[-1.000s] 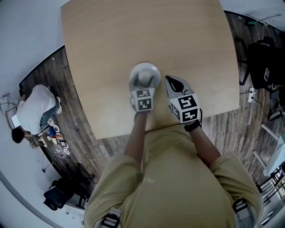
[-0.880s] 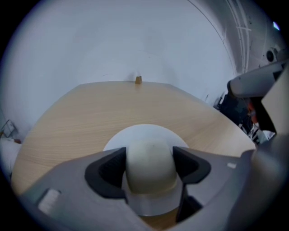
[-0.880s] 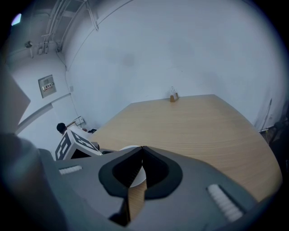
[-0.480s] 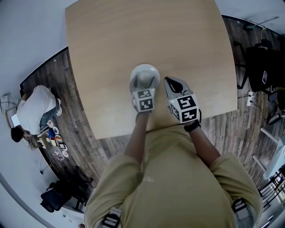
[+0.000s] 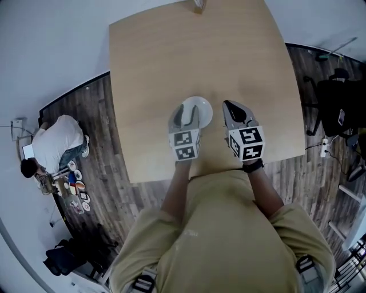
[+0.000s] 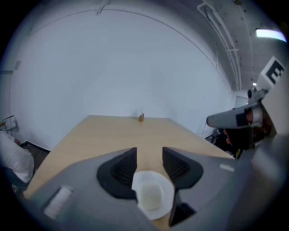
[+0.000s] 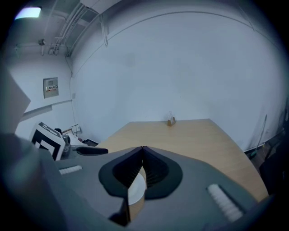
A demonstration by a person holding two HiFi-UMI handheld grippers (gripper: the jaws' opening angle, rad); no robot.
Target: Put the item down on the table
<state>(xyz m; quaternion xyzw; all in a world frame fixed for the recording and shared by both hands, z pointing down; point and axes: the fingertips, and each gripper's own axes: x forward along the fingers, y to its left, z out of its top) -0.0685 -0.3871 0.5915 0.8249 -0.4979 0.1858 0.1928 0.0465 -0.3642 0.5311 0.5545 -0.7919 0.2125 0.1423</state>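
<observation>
A small white dish (image 5: 200,110) lies on the light wooden table (image 5: 171,51). In the head view my left gripper (image 5: 184,115) reaches over the dish's left part. In the left gripper view its jaws (image 6: 149,155) stand open; bare table shows between them and the dish (image 6: 151,195) sits low beneath them. I cannot tell whether they touch its rim. My right gripper (image 5: 234,109) hovers just right of the dish with its jaws shut (image 7: 142,151) on nothing. A sliver of the dish (image 7: 137,187) shows below them.
A small brown object (image 5: 198,4) stands at the table's far edge (image 6: 141,117) (image 7: 171,121). A person in white (image 5: 54,143) crouches on the dark wooden floor at the left beside several small things. Dark chairs (image 5: 337,97) stand at the right.
The head view has shifted, so more of the table's far end shows. My left gripper has drawn back slightly towards me and left of the dish. The right gripper keeps its place beside it.
</observation>
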